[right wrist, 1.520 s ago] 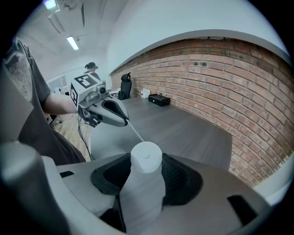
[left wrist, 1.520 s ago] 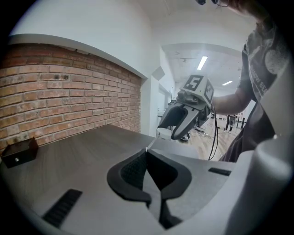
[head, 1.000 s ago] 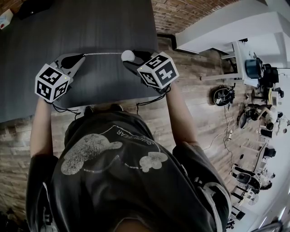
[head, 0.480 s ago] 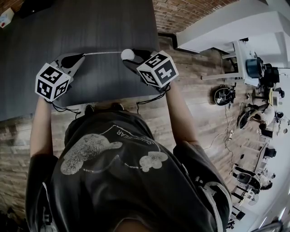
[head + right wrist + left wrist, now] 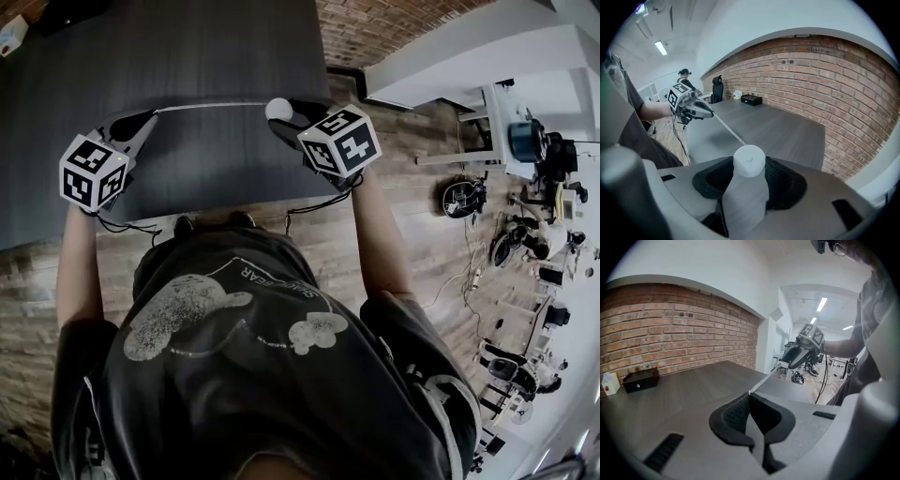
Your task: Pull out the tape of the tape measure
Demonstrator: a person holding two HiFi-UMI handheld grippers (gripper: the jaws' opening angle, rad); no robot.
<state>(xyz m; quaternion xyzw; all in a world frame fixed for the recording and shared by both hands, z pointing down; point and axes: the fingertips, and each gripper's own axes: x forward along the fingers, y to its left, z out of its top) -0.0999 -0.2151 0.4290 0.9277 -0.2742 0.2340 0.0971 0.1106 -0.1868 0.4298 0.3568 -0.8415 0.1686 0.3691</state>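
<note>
Fingers (image 5: 733, 416) of the left gripper (image 5: 150, 117) are pressed tight together, pinching the thin end of the tape (image 5: 765, 382) right at their tips. The right gripper (image 5: 279, 108) has its fingers (image 5: 783, 180) standing fairly wide, clamped on either side of the white round tape measure (image 5: 749, 161), which sits upright between them with its flat face towards the gripper's camera.

From the tape measure, the tape (image 5: 211, 106) runs out in a straight, taut pale line to the left gripper, well away to the tape measure's left in the head view. The line hangs just above the dark grey surface (image 5: 187, 56), close to its near edge. Both grippers are held over that edge, each tilted downward, and the person stands just behind the tape measure with both arms reaching forward.

Far beyond the tape measure, at the back of the surface, a small black box (image 5: 751, 99) sits against a brick wall (image 5: 825, 79), with a little white container (image 5: 609, 383) just beside the box.
</note>
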